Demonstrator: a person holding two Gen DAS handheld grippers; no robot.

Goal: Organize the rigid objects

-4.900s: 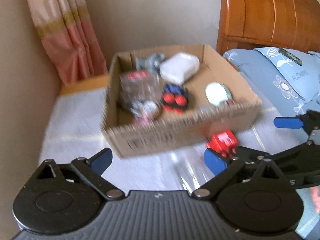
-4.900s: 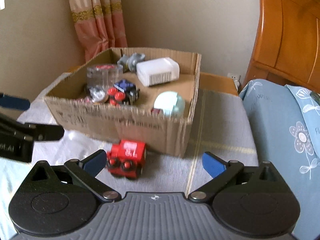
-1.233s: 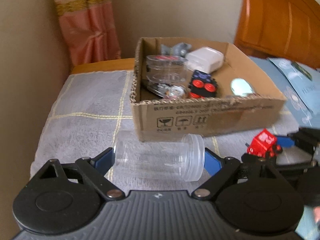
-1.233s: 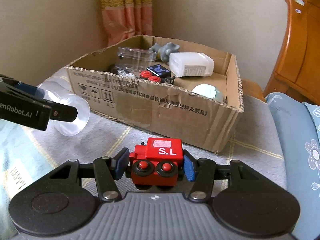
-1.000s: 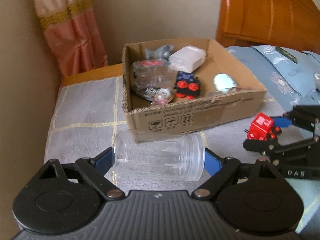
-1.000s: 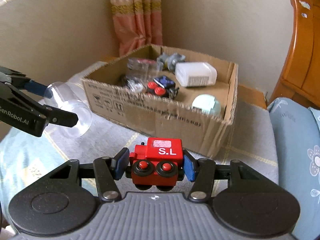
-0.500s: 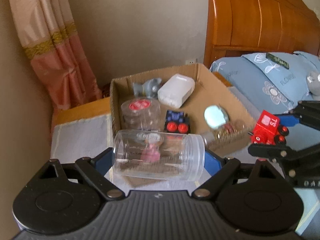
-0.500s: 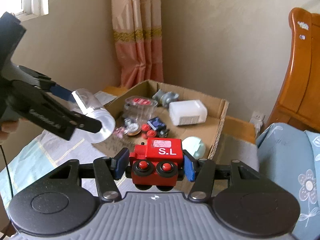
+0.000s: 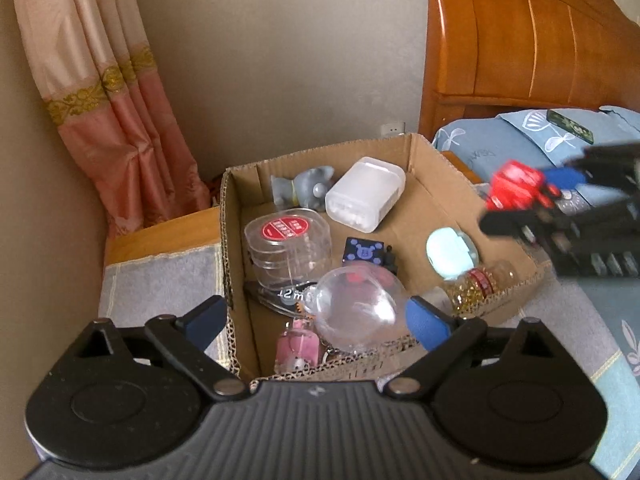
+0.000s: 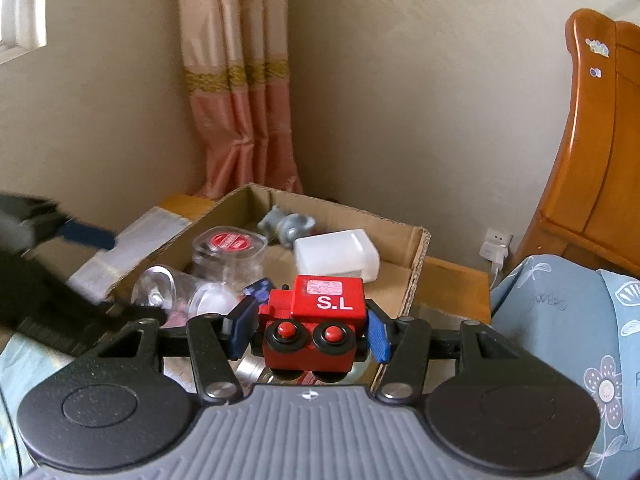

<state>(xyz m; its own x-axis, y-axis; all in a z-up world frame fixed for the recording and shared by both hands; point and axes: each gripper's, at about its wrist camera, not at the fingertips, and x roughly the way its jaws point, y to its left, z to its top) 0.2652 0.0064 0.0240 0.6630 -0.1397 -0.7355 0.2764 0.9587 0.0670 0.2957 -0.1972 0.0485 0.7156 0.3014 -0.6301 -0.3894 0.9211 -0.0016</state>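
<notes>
Left tool (image 9: 310,316): jaws are opening, spreading clear of the clear jar (image 9: 352,312), which is dropping into the cardboard box (image 9: 440,184) at its near wall.
Right tool (image 10: 306,326): clenched on the red toy train (image 10: 316,320), hovering over the box's near edge.
Box: already holding a grey figurine (image 9: 306,188), white container (image 9: 364,200), lidded tub (image 9: 290,246) and more.
Progress: looking nearly finished; the train is the one piece still waiting to go in.

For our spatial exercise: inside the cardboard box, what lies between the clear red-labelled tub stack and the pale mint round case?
A dark blue cube printed with a bear face, shown in the left wrist view.
</notes>
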